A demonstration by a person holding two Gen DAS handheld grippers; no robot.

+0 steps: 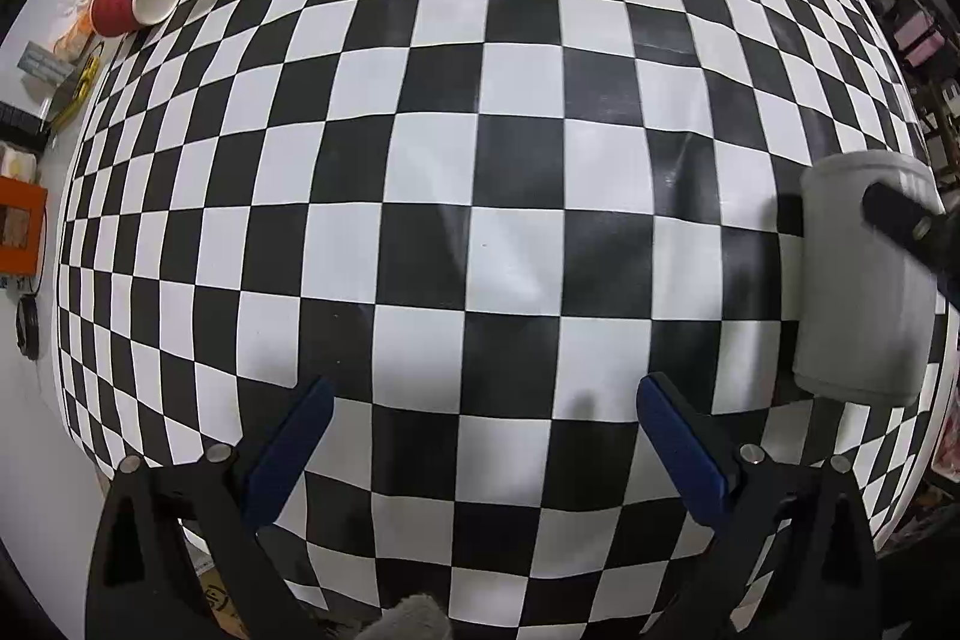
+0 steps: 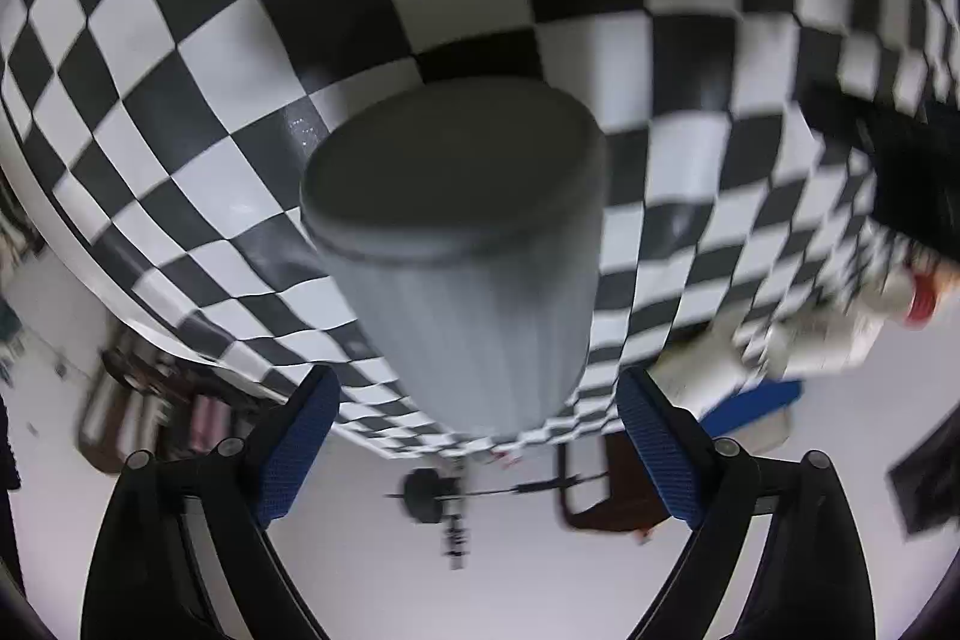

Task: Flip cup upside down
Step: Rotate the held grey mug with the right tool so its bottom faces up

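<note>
Apparently upside down, the cup (image 2: pixel 474 244) hangs over the bench (image 2: pixel 180 58) edge between the spread right tongs (image 2: pixel 477 400); unsupported, it may topple off. Left tongs (image 1: pixel 480 436) gape empty.

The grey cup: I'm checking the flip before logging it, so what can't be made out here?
- Grey cup, right wrist view: motion blur smears its wall; its far end is hidden behind its own body.
- Right gripper: pad contact unclear, cup blocks it.
- Left wrist view: the cup is partly covered by a black finger.
- Paper cups: blurred.
</note>
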